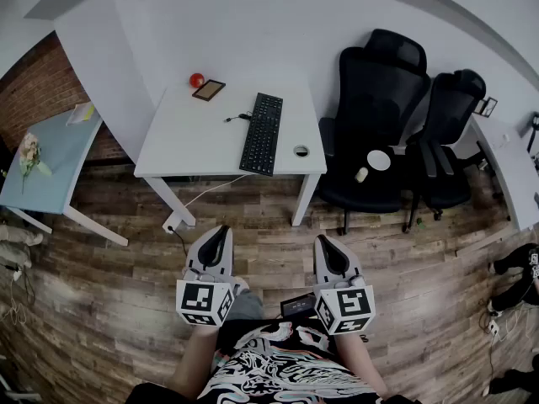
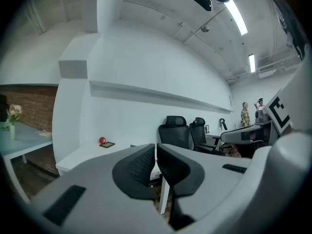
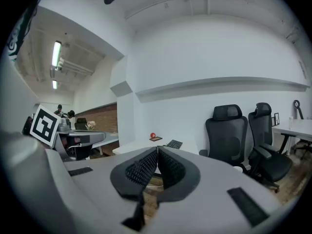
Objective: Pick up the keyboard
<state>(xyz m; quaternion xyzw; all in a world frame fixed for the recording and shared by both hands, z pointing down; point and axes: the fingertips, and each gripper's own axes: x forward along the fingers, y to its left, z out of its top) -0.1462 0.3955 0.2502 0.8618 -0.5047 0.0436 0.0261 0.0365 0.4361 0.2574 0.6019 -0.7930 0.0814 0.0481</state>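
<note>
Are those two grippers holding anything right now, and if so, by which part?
Nothing is held. The left gripper and the right gripper are both shut and empty; the keyboard lies untouched on the white desk.

left hand-held gripper [image 1: 216, 241]: closed, empty | right hand-held gripper [image 1: 326, 251]: closed, empty

Wood floor [image 1: 253, 225], white desk [image 1: 194, 137], 2 blk chairs [image 1: 375, 99], brick wall [image 1: 29, 91]

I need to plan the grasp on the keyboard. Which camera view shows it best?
The head view: the keyboard lies whole, seen from above, on the white desk. The right gripper view shows only a small, flat sliver far off. In the left gripper view it cannot be made out.
</note>
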